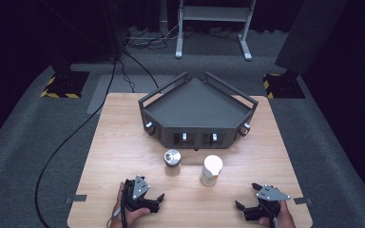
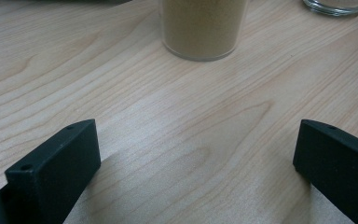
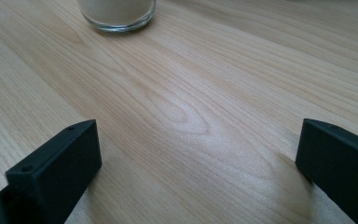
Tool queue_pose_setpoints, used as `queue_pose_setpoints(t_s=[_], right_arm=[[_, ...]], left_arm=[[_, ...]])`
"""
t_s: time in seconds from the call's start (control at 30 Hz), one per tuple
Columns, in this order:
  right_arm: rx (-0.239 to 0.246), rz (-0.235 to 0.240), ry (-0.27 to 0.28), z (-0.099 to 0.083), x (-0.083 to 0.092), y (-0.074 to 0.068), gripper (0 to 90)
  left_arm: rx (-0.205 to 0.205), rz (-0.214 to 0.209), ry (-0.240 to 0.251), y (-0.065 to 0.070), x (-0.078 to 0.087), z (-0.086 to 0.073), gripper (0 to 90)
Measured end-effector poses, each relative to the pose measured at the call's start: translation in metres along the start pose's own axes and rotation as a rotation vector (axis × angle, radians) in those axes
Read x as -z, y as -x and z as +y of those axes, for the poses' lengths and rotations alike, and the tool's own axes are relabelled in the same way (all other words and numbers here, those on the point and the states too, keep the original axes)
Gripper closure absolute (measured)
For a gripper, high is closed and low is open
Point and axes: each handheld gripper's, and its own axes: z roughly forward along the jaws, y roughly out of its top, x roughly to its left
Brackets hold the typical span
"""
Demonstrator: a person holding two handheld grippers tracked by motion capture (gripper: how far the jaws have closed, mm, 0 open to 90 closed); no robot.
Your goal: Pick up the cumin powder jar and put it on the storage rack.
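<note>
Left gripper (image 1: pixel 153 201) low on table (image 1: pixel 123 137), jaws spread, nothing between. Metal-lidded jar (image 1: pixel 172 160) upright, long axis vertical, ahead of it. Pale jar (image 1: pixel 211 170) upright beside. Right gripper (image 1: pixel 247 197) jaws spread, bare.

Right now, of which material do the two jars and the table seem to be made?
Both jars look like clear glossy glass: the rounded base is transparent with highlights. The left one's cap looks like shiny metal. The table seems pale wood or wood veneer, matt, with visible grain lines.
</note>
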Motion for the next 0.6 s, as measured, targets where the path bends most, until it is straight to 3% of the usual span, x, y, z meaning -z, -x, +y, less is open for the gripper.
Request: queue_pose_setpoints(t_s=[0.6], right_arm=[[0.001,0.001,0.002,-0.0003,-0.0001,0.0001,0.0]], left_arm=[[-0.002,0.005,0.004,0.0032,-0.0003,-0.0003,0.7]])
